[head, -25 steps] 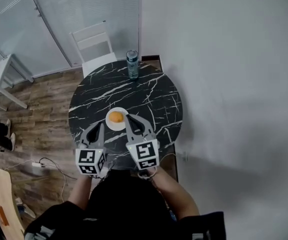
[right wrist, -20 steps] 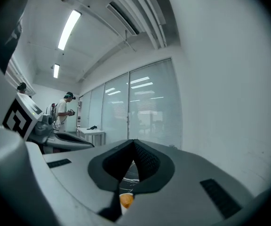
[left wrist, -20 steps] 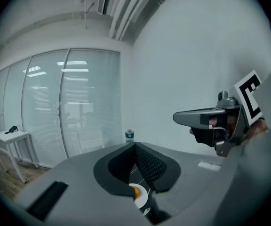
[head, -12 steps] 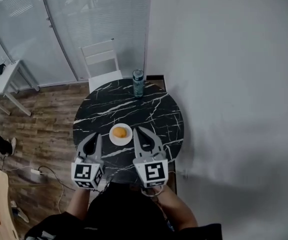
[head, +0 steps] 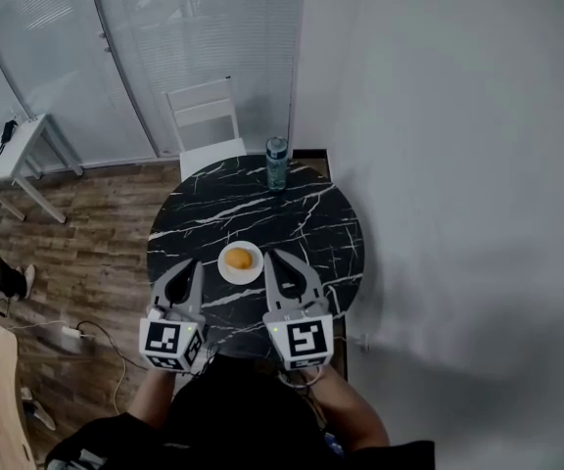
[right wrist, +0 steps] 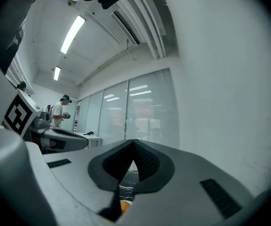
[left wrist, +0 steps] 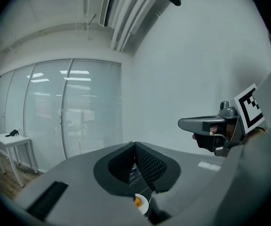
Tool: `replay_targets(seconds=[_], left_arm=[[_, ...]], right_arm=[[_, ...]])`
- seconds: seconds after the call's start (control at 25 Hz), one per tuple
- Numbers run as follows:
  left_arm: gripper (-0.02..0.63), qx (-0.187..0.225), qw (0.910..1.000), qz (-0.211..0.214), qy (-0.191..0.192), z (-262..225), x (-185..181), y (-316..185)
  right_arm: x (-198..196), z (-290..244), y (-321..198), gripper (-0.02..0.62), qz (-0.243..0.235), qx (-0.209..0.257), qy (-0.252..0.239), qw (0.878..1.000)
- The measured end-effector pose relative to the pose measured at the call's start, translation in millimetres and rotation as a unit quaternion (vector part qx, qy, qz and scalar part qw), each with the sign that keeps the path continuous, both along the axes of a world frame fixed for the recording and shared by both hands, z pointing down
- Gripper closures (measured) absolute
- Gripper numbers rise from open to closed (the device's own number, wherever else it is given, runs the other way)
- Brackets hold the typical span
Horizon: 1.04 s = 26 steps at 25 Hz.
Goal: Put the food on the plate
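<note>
An orange piece of food [head: 239,258] lies on a small white plate [head: 254,269] near the front of a round black marble table [head: 302,218]. My left gripper [head: 192,266] hovers just left of the plate and my right gripper [head: 274,257] just right of it, both above the table's near edge. The jaws of each are shut with nothing between them. In the left gripper view the closed tips [left wrist: 134,146] meet above the food [left wrist: 138,201]. The right gripper view shows its closed tips [right wrist: 134,142] the same way, with the food [right wrist: 124,205] below.
A bottle [head: 276,162] stands at the table's far edge, with a white chair [head: 204,116] behind it. A white wall runs along the right. A white desk [head: 13,160] and cables [head: 81,331] are on the wooden floor at left. A person [right wrist: 60,111] stands far off.
Both grippers have risen and drawn back slightly from the plate toward the person holding them. The food and plate have not moved on the table.
</note>
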<state>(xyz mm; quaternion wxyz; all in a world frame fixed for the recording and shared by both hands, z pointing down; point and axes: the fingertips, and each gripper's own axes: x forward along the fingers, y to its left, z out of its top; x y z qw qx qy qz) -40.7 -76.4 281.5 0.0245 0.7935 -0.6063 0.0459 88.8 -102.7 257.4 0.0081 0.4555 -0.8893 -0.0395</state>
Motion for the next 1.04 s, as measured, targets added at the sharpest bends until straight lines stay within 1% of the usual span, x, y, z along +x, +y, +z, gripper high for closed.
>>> replay_targets(seconds=[0.16, 0.36, 0.52, 0.8, 1.04], left_arm=[[0.606, 0.001, 1.0000, 0.000, -0.004, -2.1, 1.7, 1.7], [0.606, -0.015, 0.9998, 0.010, -0.012, 4.3, 6.2, 5.6], [0.606, -0.024, 0.9995, 0.016, -0.014, 9.5, 11.2, 3.4], [0.606, -0.027, 0.9992, 0.025, -0.018, 13.5, 15.3, -6.0], [0.606, -0.019, 0.9993, 0.023, -0.024, 13.1, 12.6, -22.0]], right_arm=[[0.4, -5.6, 1.5, 0.600, 0.000, 0.011, 0.000, 1.000], [0.6, -2.4, 1.7, 0.600, -0.002, 0.001, -0.007, 1.000], [3.2, -2.6, -3.2, 0.600, -0.003, 0.005, 0.003, 1.000], [10.5, 4.7, -7.4, 0.600, 0.006, -0.003, 0.002, 1.000], [11.0, 5.0, -22.9, 0.600, 0.002, 0.007, 0.014, 1.000]])
